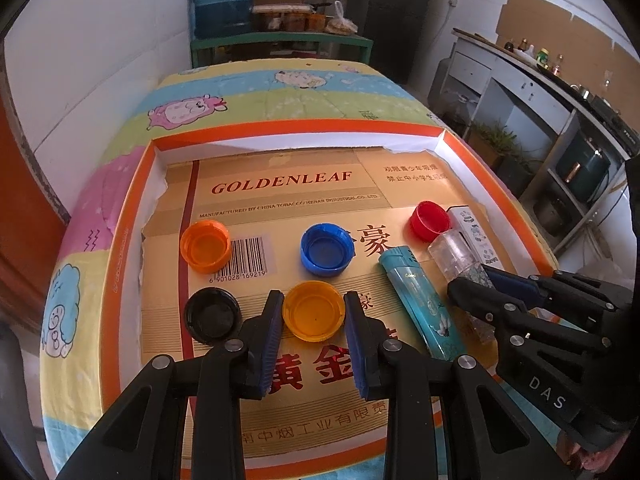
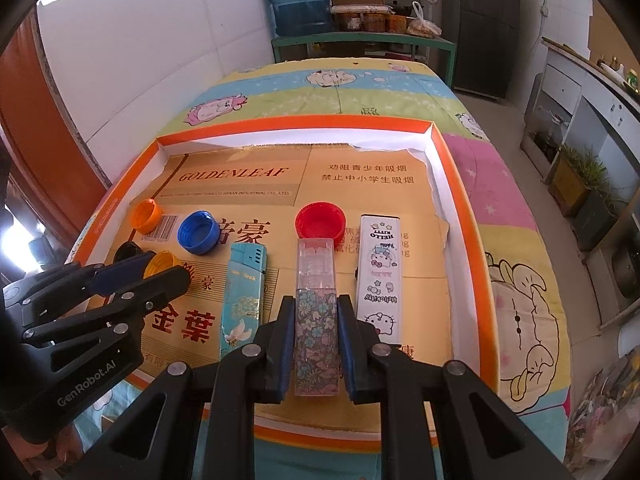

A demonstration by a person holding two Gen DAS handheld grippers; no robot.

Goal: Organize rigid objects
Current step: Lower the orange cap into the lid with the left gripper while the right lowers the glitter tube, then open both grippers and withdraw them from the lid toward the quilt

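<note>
left wrist view puts your left gripper [image 1: 314, 316] low over the orange-rimmed tray [image 1: 132, 200], its fingers spread on either side of the yellow cap [image 1: 313, 310]; the pads sit just beside the cap's rim, and you cannot tell whether they touch it. just to the left of it lies the black cap [image 1: 213, 315]. farther back sit the orange cap [image 1: 205, 245], partly on a printed barcode, and the blue cap [image 1: 327, 247], with the red cap [image 1: 430, 220] off to the right. all five caps lie open side up on the gold goldenleaf cardboard [image 1: 280, 184] that lines the tray.

right wrist view shows your right gripper [image 2: 317, 316] closed on the floral lighter [image 2: 316, 332], the blue pads pressing both long sides of its patterned body while the clear top points away toward the red cap. on its left lies the teal lighter [image 2: 242, 300], and on its right the white hello kitty lighter [image 2: 379, 276]; the three lie side by side, roughly parallel, each apart from the next. the tray rests on a cartoon-print quilt [image 2: 500, 184].
</note>
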